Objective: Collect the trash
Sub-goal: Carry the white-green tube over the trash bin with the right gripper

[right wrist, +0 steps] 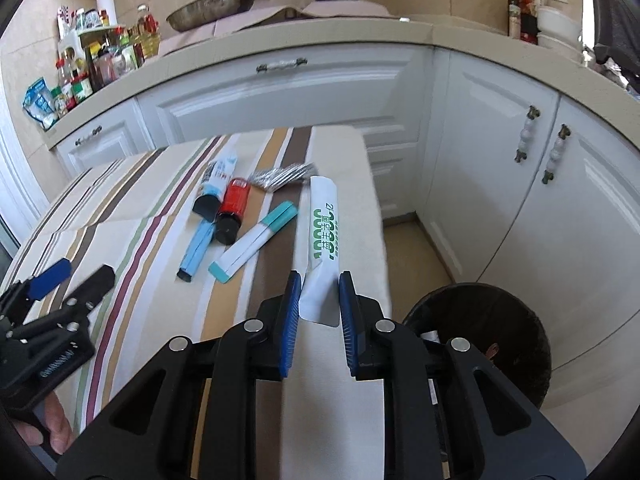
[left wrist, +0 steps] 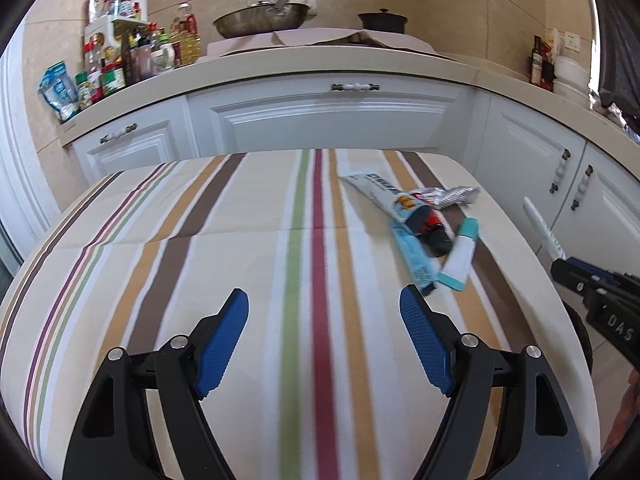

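Right gripper (right wrist: 319,308): jaws drawn in tight on the near end of a long white paper sleeve with green print (right wrist: 325,236). The sleeve sticks out forward from between the blue pads (right wrist: 293,320), lifted at the desk's right edge; its far tip reaches toward the crumpled silver foil (right wrist: 280,176). In the left wrist view the same sleeve (left wrist: 544,230) shows at the far right, off past the cloth edge.

Left gripper (left wrist: 324,336): jaws standing wide apart, nothing between them, over the near middle of the striped cloth (left wrist: 200,240) that covers the desk. From the right wrist view it (right wrist: 74,276) sits at the near left, with part of a hand (right wrist: 56,428) below it.

Remaining trash, clustered on the right half of the cloth, well apart from the left gripper:
- red and black tube (right wrist: 232,210), lying lengthwise
- white and blue tube with black cap (right wrist: 214,188), just left of it, touching
- light blue narrow box (right wrist: 198,248), nearer, partly under the red tube
- white box with teal ends (right wrist: 256,236), just right of the red tube
- silver foil at the far side of the cluster

Dark round bin (right wrist: 480,332) on the floor, near right, beside the desk and below the right gripper. Something pale lies inside; too dim to tell what.

White cabinets (right wrist: 500,184) behind.
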`<control>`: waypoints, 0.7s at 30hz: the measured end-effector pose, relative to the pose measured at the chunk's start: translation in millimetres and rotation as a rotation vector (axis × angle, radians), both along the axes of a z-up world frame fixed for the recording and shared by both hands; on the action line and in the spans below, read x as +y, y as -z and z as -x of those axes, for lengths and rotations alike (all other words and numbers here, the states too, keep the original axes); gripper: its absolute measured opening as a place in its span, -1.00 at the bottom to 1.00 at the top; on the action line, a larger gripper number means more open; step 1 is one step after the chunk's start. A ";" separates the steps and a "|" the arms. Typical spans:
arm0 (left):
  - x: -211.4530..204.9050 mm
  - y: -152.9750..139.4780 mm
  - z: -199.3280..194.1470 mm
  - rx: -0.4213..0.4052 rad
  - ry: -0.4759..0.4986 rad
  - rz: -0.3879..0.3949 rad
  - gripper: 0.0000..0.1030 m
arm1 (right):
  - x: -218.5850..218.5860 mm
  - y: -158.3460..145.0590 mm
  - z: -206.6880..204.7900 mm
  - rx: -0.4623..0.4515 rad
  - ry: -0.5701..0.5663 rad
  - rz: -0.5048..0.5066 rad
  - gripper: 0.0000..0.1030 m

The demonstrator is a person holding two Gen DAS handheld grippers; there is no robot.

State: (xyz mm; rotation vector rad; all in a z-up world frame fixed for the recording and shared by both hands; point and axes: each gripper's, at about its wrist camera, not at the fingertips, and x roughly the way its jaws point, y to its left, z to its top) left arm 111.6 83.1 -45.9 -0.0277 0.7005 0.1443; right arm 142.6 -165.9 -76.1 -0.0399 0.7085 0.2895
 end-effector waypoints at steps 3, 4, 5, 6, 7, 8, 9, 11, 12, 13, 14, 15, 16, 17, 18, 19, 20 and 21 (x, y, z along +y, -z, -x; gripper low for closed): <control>-11.1 1.2 -5.8 0.010 0.018 -0.006 0.47 | -15.2 -2.8 2.2 -0.018 0.016 -0.012 -0.63; -14.2 1.7 -8.2 0.014 0.024 -0.006 0.47 | -21.6 -3.1 2.5 -0.022 0.023 -0.018 -0.63; -16.6 2.2 -9.6 0.016 0.026 -0.005 0.47 | -26.7 -2.9 2.2 -0.025 0.029 -0.020 -0.63; -19.9 2.5 -12.3 0.020 0.029 -0.007 0.47 | -33.6 -2.5 2.0 -0.027 0.038 -0.022 -0.63; -23.2 3.0 -15.1 0.023 0.032 -0.011 0.47 | -37.7 -1.7 2.2 -0.029 0.045 -0.024 -0.63; -25.6 3.3 -16.6 0.025 0.033 -0.015 0.47 | -43.4 -1.0 1.9 -0.029 0.052 -0.028 -0.63; -28.8 3.8 -20.1 0.030 0.036 -0.020 0.47 | -47.4 -0.3 1.3 -0.029 0.057 -0.031 -0.63; -33.4 5.2 -24.6 0.041 0.042 -0.023 0.47 | -59.2 1.7 -0.2 -0.029 0.074 -0.037 -0.63; -35.5 6.0 -27.5 0.046 0.042 -0.022 0.47 | -64.1 2.7 -1.0 -0.030 0.082 -0.038 -0.63; -36.8 6.9 -29.9 0.052 0.043 -0.021 0.47 | -70.0 4.2 -2.0 -0.030 0.090 -0.039 -0.63; -38.4 7.8 -32.0 0.059 0.045 -0.021 0.47 | -76.0 5.5 -3.2 -0.029 0.098 -0.040 -0.63; -40.2 8.9 -35.1 0.068 0.048 -0.020 0.47 | -81.0 6.7 -4.2 -0.029 0.104 -0.043 -0.63; -41.9 10.1 -38.1 0.077 0.050 -0.021 0.44 | -85.3 8.2 -5.6 -0.028 0.110 -0.046 -0.63; -43.6 11.4 -40.7 0.086 0.052 -0.020 0.39 | -89.7 9.7 -6.5 -0.026 0.116 -0.050 -0.63; -44.7 12.5 -42.7 0.094 0.054 -0.019 0.37 | -94.4 11.5 -7.8 -0.023 0.122 -0.055 -0.63; -45.5 14.0 -45.0 0.102 0.055 -0.016 0.33 | -97.5 13.1 -8.7 -0.021 0.126 -0.058 -0.63; -45.7 15.4 -47.2 0.112 0.056 -0.011 0.26 | -100.8 15.1 -10.1 -0.018 0.130 -0.062 -0.63; -45.7 17.6 -50.4 0.128 0.057 -0.004 0.22 | -102.7 16.4 -10.7 -0.016 0.133 -0.064 -0.63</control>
